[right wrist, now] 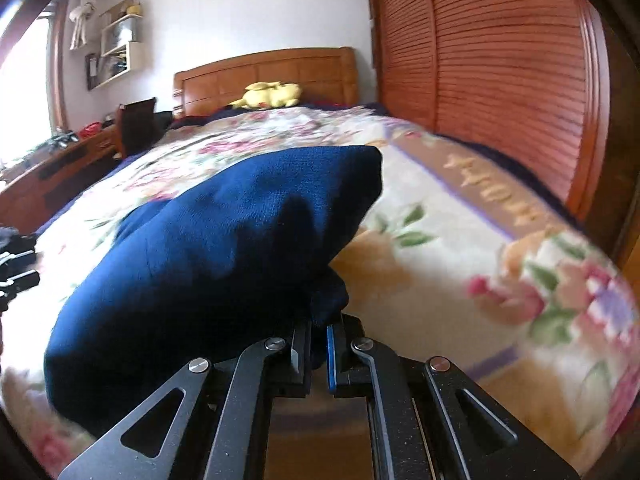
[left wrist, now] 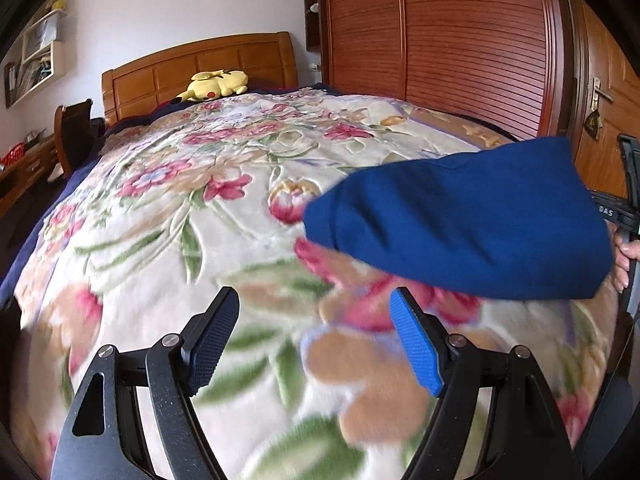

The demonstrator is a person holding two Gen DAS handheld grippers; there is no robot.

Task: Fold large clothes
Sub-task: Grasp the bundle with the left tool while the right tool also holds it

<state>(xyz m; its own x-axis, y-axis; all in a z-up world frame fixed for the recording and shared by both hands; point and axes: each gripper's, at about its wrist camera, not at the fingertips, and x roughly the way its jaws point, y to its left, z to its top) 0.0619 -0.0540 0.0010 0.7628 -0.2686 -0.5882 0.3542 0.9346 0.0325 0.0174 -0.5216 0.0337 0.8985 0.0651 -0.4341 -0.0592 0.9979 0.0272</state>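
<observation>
The right gripper [right wrist: 319, 350] clamps the blue garment [right wrist: 208, 264] above the floral blanket [left wrist: 200, 208]; the left gripper [left wrist: 314, 340] hangs open, empty. Lower gently, keeping folds aligned.

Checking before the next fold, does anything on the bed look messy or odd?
Nothing stands out. The right gripper holds the blue garment bunched above the blanket; the left gripper is open and empty.

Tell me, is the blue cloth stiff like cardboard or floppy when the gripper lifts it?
Probably floppy: the blue cloth bulges and sags from the shut right gripper. It seems light, since one pinch holds it above the flowered blanket. It likely won't slip; fabric bunches between the fingers.
</observation>
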